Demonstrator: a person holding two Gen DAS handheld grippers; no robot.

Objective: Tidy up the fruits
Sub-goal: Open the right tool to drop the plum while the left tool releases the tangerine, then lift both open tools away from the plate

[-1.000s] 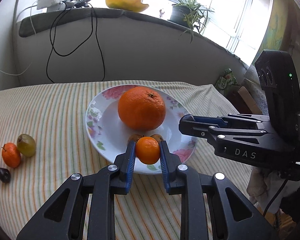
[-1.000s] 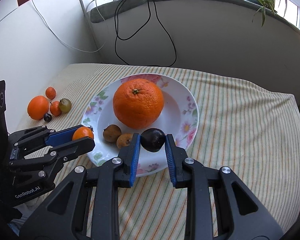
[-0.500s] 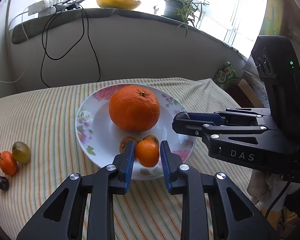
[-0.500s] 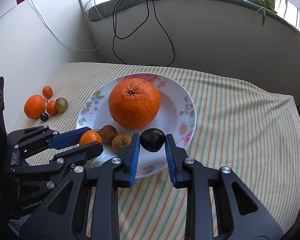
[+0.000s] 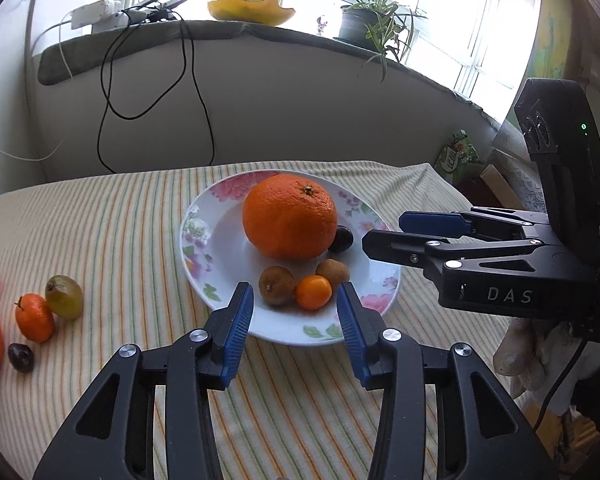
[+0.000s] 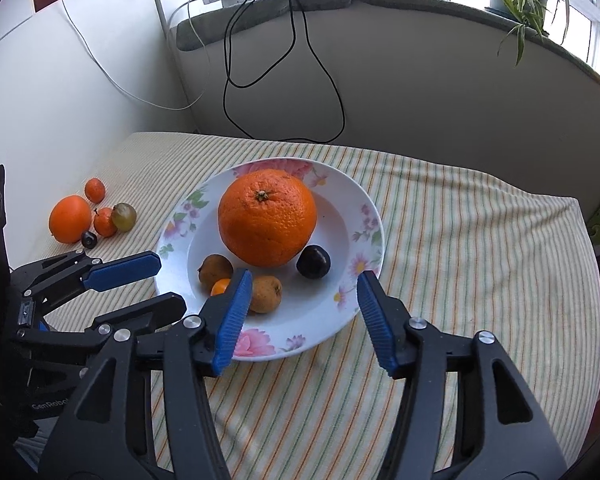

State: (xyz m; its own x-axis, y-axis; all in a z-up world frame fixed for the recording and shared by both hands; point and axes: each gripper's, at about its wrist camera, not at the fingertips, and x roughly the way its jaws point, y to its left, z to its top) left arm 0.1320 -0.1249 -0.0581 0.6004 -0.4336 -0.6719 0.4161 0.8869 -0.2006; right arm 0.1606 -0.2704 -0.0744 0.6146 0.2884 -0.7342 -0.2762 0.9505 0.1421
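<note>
A flowered white plate (image 5: pixel 216 248) (image 6: pixel 356 248) holds a big orange (image 5: pixel 290 216) (image 6: pixel 267 216), two brown fruits (image 5: pixel 277 285) (image 6: pixel 216 269), a small orange kumquat (image 5: pixel 314 291) (image 6: pixel 220 286) and a dark plum (image 5: pixel 342 238) (image 6: pixel 313 261). My left gripper (image 5: pixel 295 308) hangs over the plate's near rim, its jaws opening, the kumquat lying free just beyond its fingertips. My right gripper (image 6: pixel 302 300) is over the near rim too, jaws opening, and the plum rests on the plate ahead of them. Neither gripper holds anything.
Loose fruit lies on the striped cloth at the left: oranges (image 6: pixel 70 218), a small tangerine (image 5: pixel 34 317), a green grape (image 5: pixel 64 297) and a dark one (image 5: pixel 20 357). A wall with hanging cables (image 6: pixel 284 80) and a sill with a plant (image 5: pixel 364 28) stand behind.
Both grippers opened. The left let the kumquat down onto the plate beside the brown fruits; the right let the dark plum go next to the big orange.
</note>
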